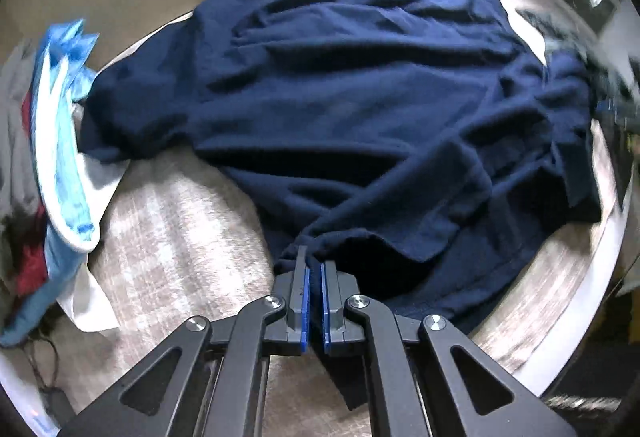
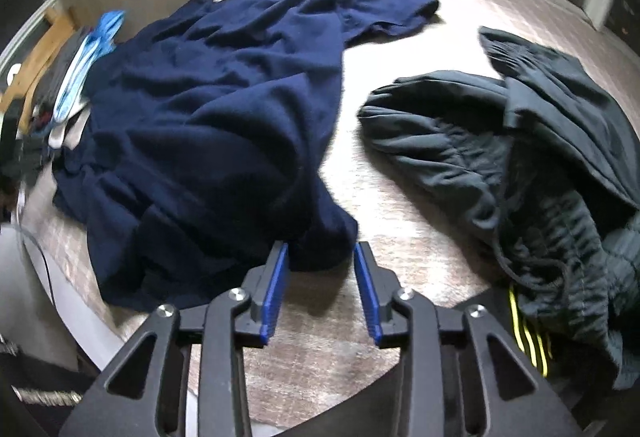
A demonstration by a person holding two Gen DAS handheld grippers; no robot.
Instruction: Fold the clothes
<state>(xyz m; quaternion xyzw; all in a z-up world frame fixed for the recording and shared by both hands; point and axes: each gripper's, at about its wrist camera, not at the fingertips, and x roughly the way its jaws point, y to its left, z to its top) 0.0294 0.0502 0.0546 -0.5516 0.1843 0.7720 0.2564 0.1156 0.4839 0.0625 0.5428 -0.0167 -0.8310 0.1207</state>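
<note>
— Where did the shirt lie from your tongs?

— The navy T-shirt (image 1: 340,85) was spread, rumpled, over the round table (image 1: 172,229), filling the middle and upper part of the left wrist view. Its long axis ran from my tongs at the bottom centre up toward the top of the frame. My left gripper (image 1: 315,273) had its blue pads nearly pressed together on a bunched bit of the shirt's near edge. In the right wrist view the shirt took the left half of the frame, and my right gripper (image 2: 321,253) stood spread, its tips straddling a near corner fold without biting it.

— So which hand was nearer the cloth?

— Both were at its near edge; only the left was pinching it. I judged the next move turned on the right tongs closing on that corner, which lay just up and left of them.

— Any containers?

— None I could see. A dark grey garment (image 2: 520,157) lay heaped at the right of the right view, apart from the shirt, and a light blue cloth (image 1: 60,125) hung at the left edge of the left view.
</note>
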